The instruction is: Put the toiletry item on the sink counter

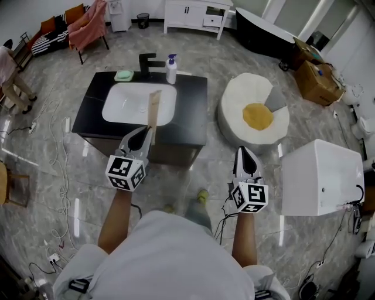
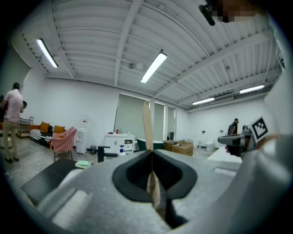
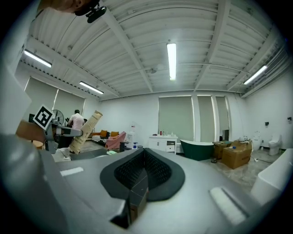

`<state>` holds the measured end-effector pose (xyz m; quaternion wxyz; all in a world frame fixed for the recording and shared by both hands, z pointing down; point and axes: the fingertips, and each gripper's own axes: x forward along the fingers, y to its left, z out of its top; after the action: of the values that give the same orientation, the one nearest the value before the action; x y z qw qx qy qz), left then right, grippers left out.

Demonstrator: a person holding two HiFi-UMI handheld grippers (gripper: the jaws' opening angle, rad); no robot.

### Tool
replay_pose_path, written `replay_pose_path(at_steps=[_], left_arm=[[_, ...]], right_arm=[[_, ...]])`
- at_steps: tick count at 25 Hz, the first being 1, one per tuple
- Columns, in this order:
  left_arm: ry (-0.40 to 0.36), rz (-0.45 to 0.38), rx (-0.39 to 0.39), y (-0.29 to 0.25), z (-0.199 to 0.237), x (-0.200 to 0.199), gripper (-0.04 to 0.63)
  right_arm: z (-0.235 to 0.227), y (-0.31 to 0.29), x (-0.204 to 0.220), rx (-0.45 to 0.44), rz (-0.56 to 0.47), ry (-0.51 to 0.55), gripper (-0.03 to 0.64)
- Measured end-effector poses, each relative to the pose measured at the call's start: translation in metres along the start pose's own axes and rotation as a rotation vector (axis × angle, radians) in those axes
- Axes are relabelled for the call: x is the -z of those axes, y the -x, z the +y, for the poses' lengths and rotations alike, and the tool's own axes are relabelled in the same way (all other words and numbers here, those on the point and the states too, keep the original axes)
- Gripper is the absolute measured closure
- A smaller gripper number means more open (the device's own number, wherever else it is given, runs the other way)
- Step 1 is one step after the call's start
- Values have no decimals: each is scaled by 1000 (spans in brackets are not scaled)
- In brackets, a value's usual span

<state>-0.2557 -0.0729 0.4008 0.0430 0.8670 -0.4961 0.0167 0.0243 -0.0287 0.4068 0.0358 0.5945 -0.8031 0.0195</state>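
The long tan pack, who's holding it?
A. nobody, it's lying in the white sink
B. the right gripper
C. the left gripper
C: in the left gripper view the left gripper has its jaws closed on the tan pack, which sticks up out of them, while the right gripper is shut with nothing in it.

A round white pouf (image 1: 240, 99) with a yellow centre sits on the grey marble floor (image 1: 193, 58). Behind it stand a cardboard box (image 1: 316, 79), a dark bathtub (image 1: 263, 32) and a white cabinet (image 1: 193, 14). Far left are a pink-draped chair (image 1: 91, 26), a striped sofa (image 1: 50, 41) with 2 orange cushions, and 1 person (image 1: 9, 76). A white boxy unit (image 1: 319, 179) stands at right.
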Motion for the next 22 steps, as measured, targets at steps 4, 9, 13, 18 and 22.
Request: replay_pose_path(at_steps=[4, 9, 13, 18, 22], left_arm=[[1, 9, 1, -38, 2, 1, 592], [-1, 21, -25, -94, 1, 2, 593], [4, 34, -49, -141, 1, 4, 592], [-1, 52, -72, -203, -9, 3, 592], [-2, 68, -104, -242, -15, 3, 592]], right_arm=[[-26, -29, 0, -3, 0, -1, 614], [-71, -74, 2, -27, -3, -13, 614], [-108, -112, 1, -52, -6, -19, 614], [-160, -158, 3, -85, 4, -31, 614], [-194, -189, 8, -122, 14, -48, 614]])
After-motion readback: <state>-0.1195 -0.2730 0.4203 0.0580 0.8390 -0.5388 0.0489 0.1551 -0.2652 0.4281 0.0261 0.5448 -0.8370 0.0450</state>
